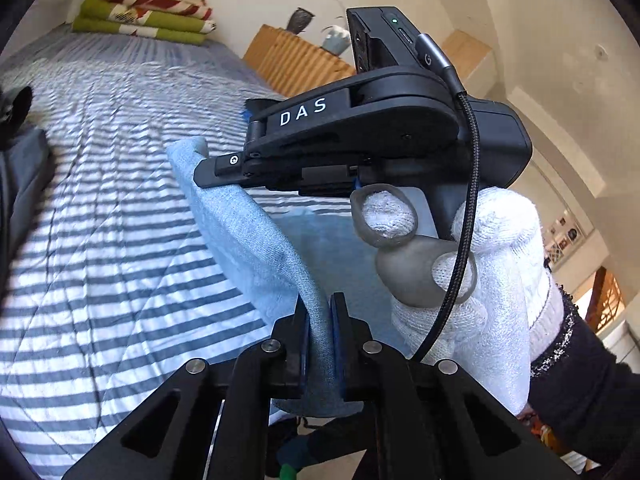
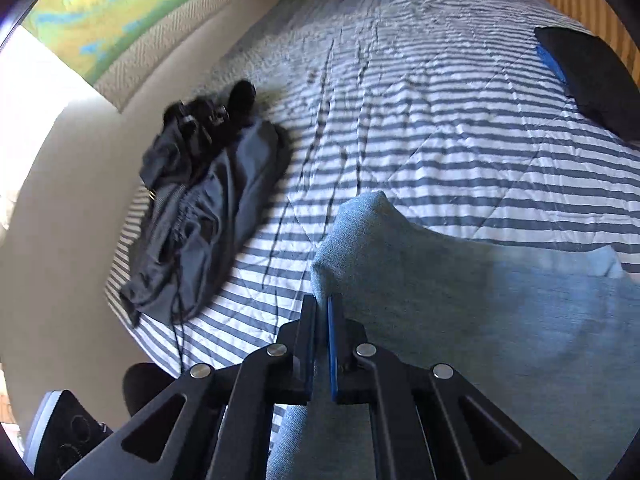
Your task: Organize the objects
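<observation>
A light blue cloth (image 1: 256,248) is held up over the striped bed (image 1: 100,208). My left gripper (image 1: 320,304) is shut on one edge of it. My right gripper (image 1: 204,172) shows side-on in the left wrist view, in a white-gloved hand (image 1: 496,280), shut on the cloth's far corner. In the right wrist view my right gripper (image 2: 322,304) is shut on the blue cloth (image 2: 440,280), which drapes down to the right over the bed (image 2: 440,120).
A dark grey garment with black straps (image 2: 208,192) lies at the bed's left edge by the wall. A black item (image 2: 592,76) lies at the right. Folded green and red blankets (image 1: 144,12) are stacked at the bed's far end. A wooden bedside unit (image 1: 296,60) stands behind.
</observation>
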